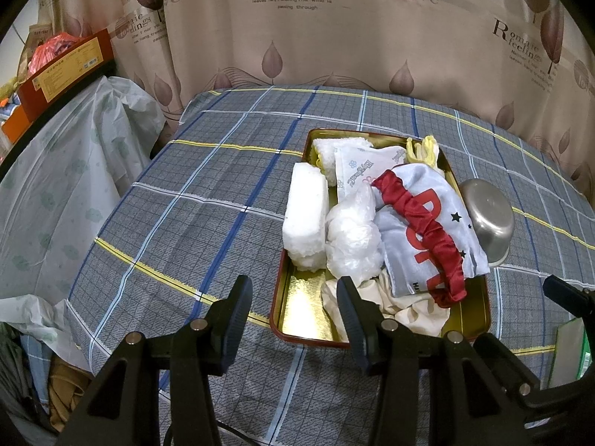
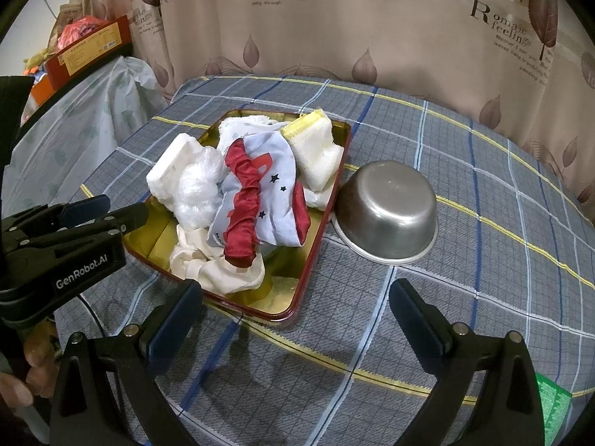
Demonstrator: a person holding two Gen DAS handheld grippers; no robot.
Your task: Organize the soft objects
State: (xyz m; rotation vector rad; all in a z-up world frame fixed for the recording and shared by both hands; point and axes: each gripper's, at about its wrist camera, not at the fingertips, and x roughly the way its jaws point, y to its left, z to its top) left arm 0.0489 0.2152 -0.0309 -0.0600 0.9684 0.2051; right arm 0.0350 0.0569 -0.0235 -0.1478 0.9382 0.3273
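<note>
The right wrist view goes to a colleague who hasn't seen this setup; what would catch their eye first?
A red satin scrunchie draped over a pale blue cloth atop the heap in the gold-lined tin tray. Beside the tray's right side, a steel bowl sits upside down on the plaid sheet.

I see dim, warm indoor light from overhead on both feeds. Glare sits on the gold-lined rectangular tin tray [image 1: 297, 308] at 6 o'clock and on the upturned steel bowl [image 2: 386, 208]. Fisheye bending and black vignetting crowd every corner. Focus stays fairly sharp, slightly grainy.
</note>
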